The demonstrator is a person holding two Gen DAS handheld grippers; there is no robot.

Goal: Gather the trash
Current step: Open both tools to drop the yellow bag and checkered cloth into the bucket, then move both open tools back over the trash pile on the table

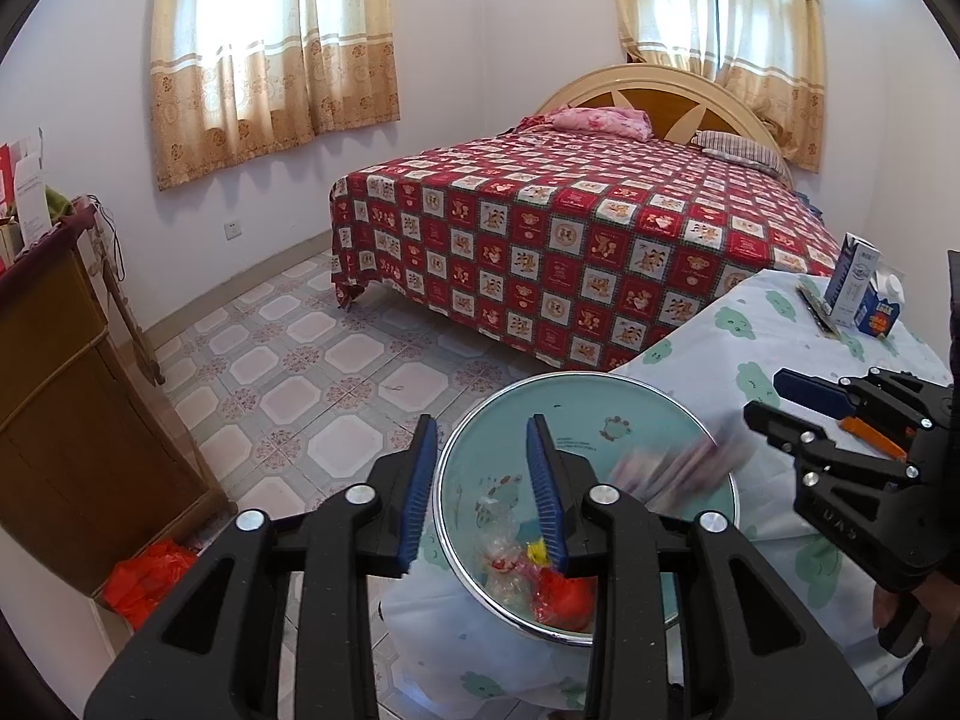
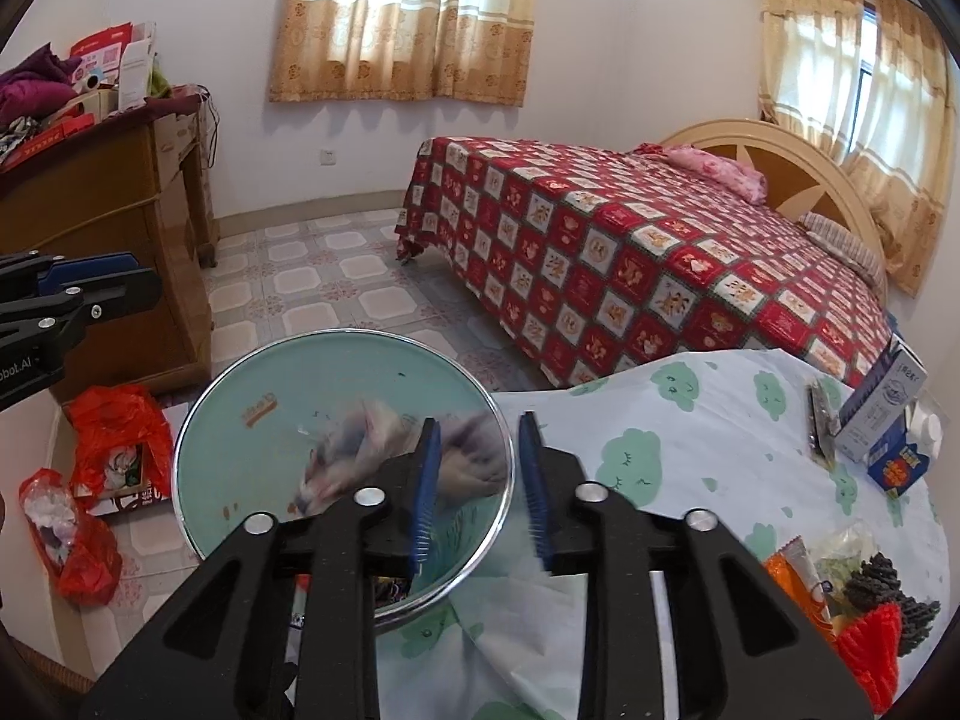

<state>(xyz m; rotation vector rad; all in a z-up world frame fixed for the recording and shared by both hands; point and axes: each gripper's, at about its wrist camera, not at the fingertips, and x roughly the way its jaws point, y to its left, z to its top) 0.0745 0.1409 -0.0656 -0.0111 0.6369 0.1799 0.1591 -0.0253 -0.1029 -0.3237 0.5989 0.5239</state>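
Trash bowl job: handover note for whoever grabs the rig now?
Left gripper: open, empty, at the near rim of the bowl.
Right gripper: open, empty; a blurred wrapper is falling into the bowl.
Done: several wrappers lie in the bowl.
Left: cartons at the far edge of the table; orange packet and other bits at its near right corner.

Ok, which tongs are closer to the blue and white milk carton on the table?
Right. The right tongs are over the table at the bowl rim facing the milk carton; the left tongs are at the bowl's opposite side, farther away.
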